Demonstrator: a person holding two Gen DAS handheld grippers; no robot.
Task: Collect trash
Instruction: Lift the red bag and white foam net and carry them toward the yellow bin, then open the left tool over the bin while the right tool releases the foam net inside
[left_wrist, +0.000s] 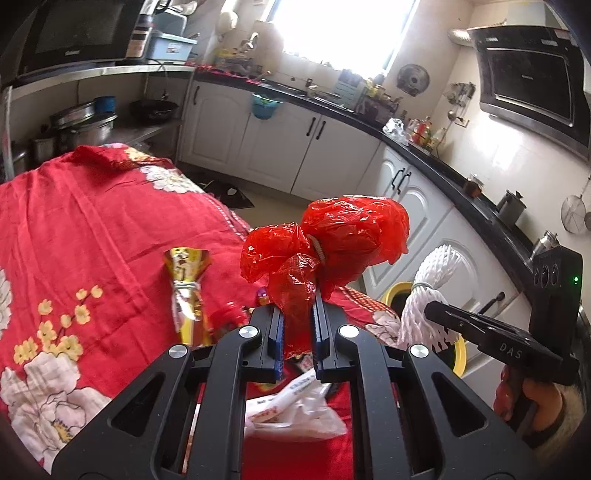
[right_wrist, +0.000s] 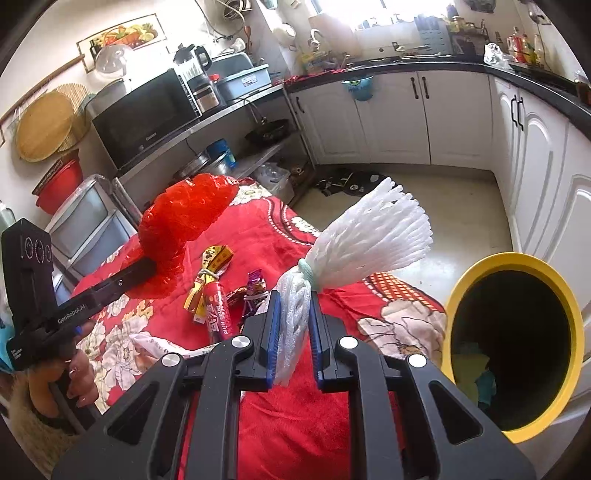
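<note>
your left tongs (left_wrist: 298, 332) are clamped on a crumpled red plastic bag (left_wrist: 332, 240), tied round the middle with a band; the bag stands up above the blue pads and is lifted off the red flowered cloth (left_wrist: 92, 229) that covers the table. your right tongs (right_wrist: 291, 332) are clamped on a white foam fruit net (right_wrist: 369, 236), pinched near its banded neck, with the fanned end spreading up and to the right. in the left wrist view you can see that same net and the right tongs off to the right, held over the edge of the table near the yellow-rimmed bin (right_wrist: 517, 325). the bin stands on the floor just beside the table, its mouth tilted toward you, with some scraps visible inside.

still lying on the cloth: a gold wrapper (left_wrist: 188, 291) bound with a band, a red tube-shaped packet (right_wrist: 218, 314) just beside it, a small purple wrapper (right_wrist: 255, 291), and a white plastic bag (left_wrist: 295, 410) with printing, which lies right under your left tongs. your hand (left_wrist: 532, 406) grips the right tool's handle at the lower right of the left view.
</note>
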